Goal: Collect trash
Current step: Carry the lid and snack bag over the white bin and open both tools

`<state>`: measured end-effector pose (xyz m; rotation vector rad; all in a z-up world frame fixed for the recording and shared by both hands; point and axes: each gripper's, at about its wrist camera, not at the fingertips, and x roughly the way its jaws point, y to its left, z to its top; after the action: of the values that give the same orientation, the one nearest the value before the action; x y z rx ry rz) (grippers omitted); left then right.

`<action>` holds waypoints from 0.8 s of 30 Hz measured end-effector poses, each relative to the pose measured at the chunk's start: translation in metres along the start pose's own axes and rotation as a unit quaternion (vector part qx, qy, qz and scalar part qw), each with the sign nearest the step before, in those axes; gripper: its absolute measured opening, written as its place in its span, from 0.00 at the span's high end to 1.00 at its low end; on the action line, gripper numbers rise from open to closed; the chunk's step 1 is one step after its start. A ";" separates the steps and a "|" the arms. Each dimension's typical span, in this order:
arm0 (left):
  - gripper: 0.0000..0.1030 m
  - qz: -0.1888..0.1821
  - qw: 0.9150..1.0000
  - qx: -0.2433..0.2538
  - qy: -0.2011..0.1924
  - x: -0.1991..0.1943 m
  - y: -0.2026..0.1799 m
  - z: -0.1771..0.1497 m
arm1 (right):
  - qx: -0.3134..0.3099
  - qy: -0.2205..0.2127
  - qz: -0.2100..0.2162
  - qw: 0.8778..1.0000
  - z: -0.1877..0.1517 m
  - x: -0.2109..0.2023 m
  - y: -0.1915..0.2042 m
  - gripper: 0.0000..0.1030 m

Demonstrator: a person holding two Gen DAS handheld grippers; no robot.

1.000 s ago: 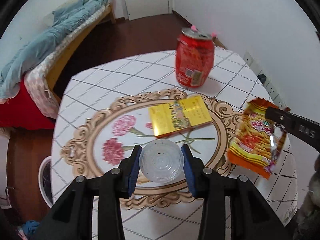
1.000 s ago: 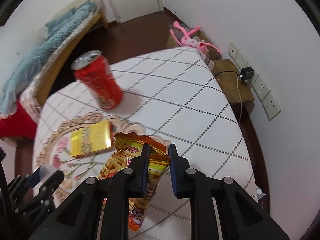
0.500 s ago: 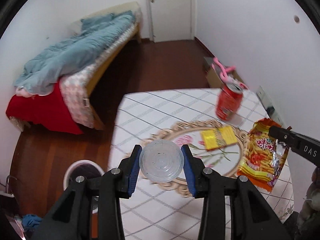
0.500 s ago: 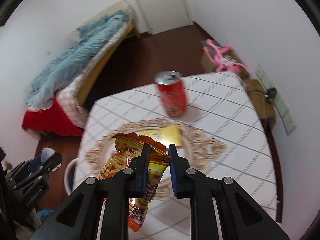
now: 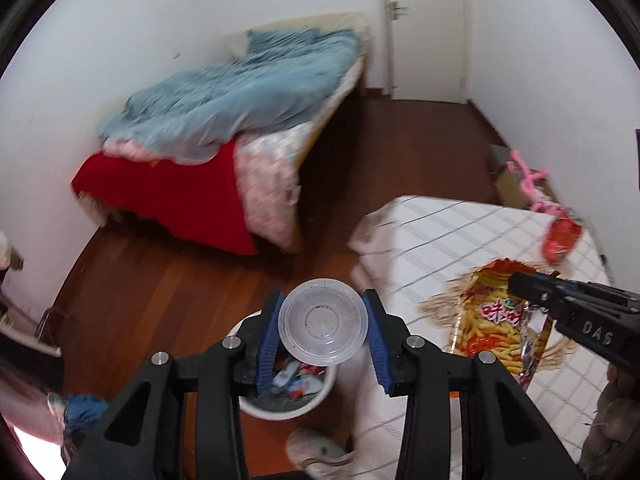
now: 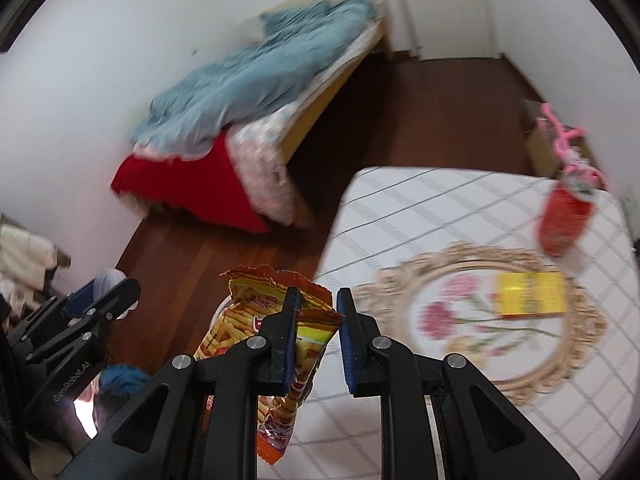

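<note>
My left gripper (image 5: 323,334) is shut on a clear plastic cup (image 5: 323,322), held in the air above a white trash bin (image 5: 288,396) on the floor that holds some litter. My right gripper (image 6: 317,340) is shut on an orange snack bag (image 6: 256,332), which hangs from the left finger over the table's left edge. The right gripper and the snack bag (image 5: 492,324) also show at the right of the left wrist view. A red can (image 6: 564,220) and a yellow packet (image 6: 530,294) stay on the table (image 6: 400,208).
A bed (image 5: 240,120) with a blue quilt and red sheet stands behind on the wooden floor (image 5: 160,280). A pink toy (image 6: 564,140) sits on a box beyond the table. A shoe (image 5: 316,452) lies below the bin. My left gripper shows at the left of the right wrist view (image 6: 80,320).
Both grippers have swung left off the table with their loads. The cup has gone from over the table to over the bin. The snack bag now hangs at the table's left edge.
</note>
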<state>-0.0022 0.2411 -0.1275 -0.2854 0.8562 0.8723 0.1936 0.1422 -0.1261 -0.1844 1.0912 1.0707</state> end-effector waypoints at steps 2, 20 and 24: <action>0.65 0.007 1.000 -0.014 0.018 0.017 0.021 -0.008 | -0.012 0.025 0.005 1.000 -0.002 0.033 0.025 0.82; 0.63 -0.068 0.953 -0.184 0.232 0.229 0.163 -0.077 | -0.060 0.244 -0.050 0.967 -0.041 0.327 0.120 0.81; 0.22 -0.062 0.945 -0.205 0.249 0.239 0.175 -0.092 | -0.075 0.268 -0.063 0.958 -0.050 0.352 0.123 0.60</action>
<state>-0.1034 0.4340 -0.3485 -0.9460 1.1027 0.8684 0.0827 0.3921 -0.3849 -0.6886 1.4581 1.0124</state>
